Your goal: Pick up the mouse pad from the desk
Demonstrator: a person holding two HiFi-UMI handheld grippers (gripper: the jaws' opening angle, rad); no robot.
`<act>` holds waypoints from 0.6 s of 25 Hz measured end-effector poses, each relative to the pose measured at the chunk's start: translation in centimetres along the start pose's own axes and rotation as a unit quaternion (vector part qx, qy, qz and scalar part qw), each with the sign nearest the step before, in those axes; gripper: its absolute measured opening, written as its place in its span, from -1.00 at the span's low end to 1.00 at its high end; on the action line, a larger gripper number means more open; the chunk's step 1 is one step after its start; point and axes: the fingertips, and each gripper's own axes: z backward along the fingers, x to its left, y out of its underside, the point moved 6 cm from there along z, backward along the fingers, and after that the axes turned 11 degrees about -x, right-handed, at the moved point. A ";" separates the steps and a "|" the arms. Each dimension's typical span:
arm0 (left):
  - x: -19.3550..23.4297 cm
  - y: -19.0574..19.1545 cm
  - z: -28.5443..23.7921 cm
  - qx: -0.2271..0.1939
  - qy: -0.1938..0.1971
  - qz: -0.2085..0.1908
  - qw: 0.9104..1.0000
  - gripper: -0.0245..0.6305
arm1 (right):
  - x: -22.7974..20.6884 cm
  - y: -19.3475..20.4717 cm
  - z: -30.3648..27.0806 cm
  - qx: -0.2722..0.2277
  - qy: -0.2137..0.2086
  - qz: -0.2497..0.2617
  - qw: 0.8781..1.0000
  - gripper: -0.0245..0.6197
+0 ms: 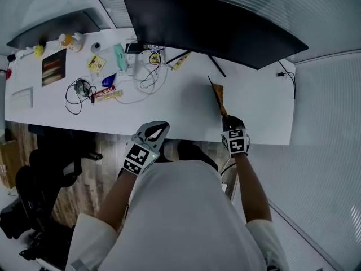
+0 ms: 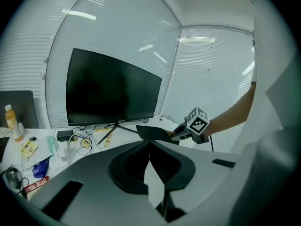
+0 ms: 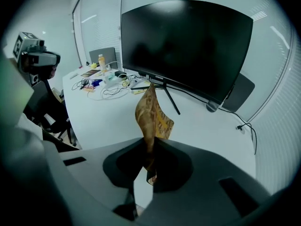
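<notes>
Head view: the right tongs (image 1: 228, 119), over the right end of the white tabletop's (image 1: 186, 103) near edge, hold a brown patterned mouse pad (image 1: 218, 94) edge-up, clear of the surface; the left tongs (image 1: 160, 127) hover at that edge's middle. Left gripper view: the left tongs (image 2: 149, 143) are pressed together on nothing. Right gripper view: the right tongs (image 3: 150, 144) are clamped on the mouse pad's (image 3: 153, 109) lower edge.
</notes>
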 end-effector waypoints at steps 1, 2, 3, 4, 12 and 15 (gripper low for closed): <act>0.0 -0.4 0.0 -0.003 -0.003 -0.001 1.000 -0.87 | -0.4 -0.2 0.4 -0.006 0.004 0.000 1.000 -0.77; 0.0 -0.7 0.0 -0.007 -0.007 -0.003 1.000 -0.87 | -0.8 -0.4 0.7 -0.013 0.008 0.000 1.000 -0.77; 0.1 -1.0 0.0 -0.010 -0.009 -0.005 1.000 -0.87 | -1.1 -0.6 1.1 -0.019 0.012 -0.001 1.000 -0.77; 0.2 -1.3 0.0 -0.012 -0.012 -0.007 1.000 -0.87 | -1.4 -1.0 1.4 -0.024 0.015 -0.004 1.000 -0.77; 0.4 -2.9 0.2 -0.026 -0.023 -0.017 0.999 -0.87 | -3.0 -3.5 4.1 -0.071 0.031 -0.020 0.997 -0.77; 0.3 -3.7 0.6 -0.033 -0.026 -0.018 0.999 -0.87 | -2.9 -4.8 5.5 -0.096 0.032 -0.027 0.995 -0.77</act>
